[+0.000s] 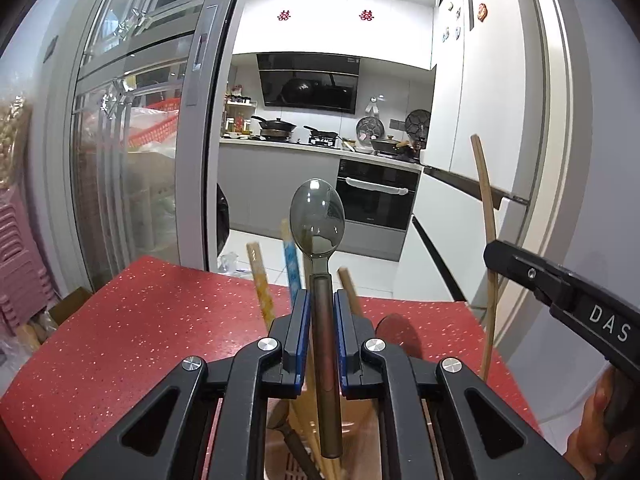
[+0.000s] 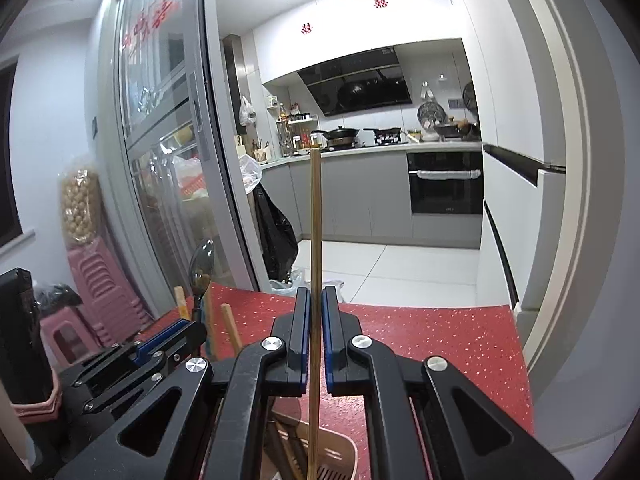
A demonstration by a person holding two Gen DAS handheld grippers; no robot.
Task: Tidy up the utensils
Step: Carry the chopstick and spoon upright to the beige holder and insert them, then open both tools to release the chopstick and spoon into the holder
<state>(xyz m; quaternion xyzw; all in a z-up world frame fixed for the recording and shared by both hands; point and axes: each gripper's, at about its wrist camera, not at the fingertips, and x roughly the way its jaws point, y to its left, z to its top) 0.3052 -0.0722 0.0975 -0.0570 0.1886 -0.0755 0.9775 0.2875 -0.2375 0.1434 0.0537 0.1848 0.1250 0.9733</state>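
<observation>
Blue-padded jaws of the left claw (image 1: 321, 312) are pinching the dark slim handle of a spoon (image 1: 318, 216), whose smooth, smoky translucent oval bowl is standing upright above the far edge of the counter (image 1: 120, 340). The right claw (image 2: 316, 320) is nearly closed on one thin, straight, pale wooden chopstick (image 2: 315, 240), also held upright, with its tip rising well above the far edge.

Below and between both claws a beige utensil holder (image 2: 340, 452) with a slotted bottom is sitting on the counter near its near edge. Three more stick handles are leaning out of it around the spoon: a yellowish patterned one (image 1: 260, 284), a light blue patterned one (image 1: 291, 264) and a plain wooden one (image 1: 349, 290). They are crowding the space just beside the left claw's fingers.

The counter is red with fine glittering speckles. A stack of pink ribbed plastic stools (image 2: 108, 280) is standing beyond the counter's left edge, beside a glass sliding door (image 1: 132, 140). A person's hand (image 1: 600, 420) is gripping the right claw's black body at the counter's right edge.
</observation>
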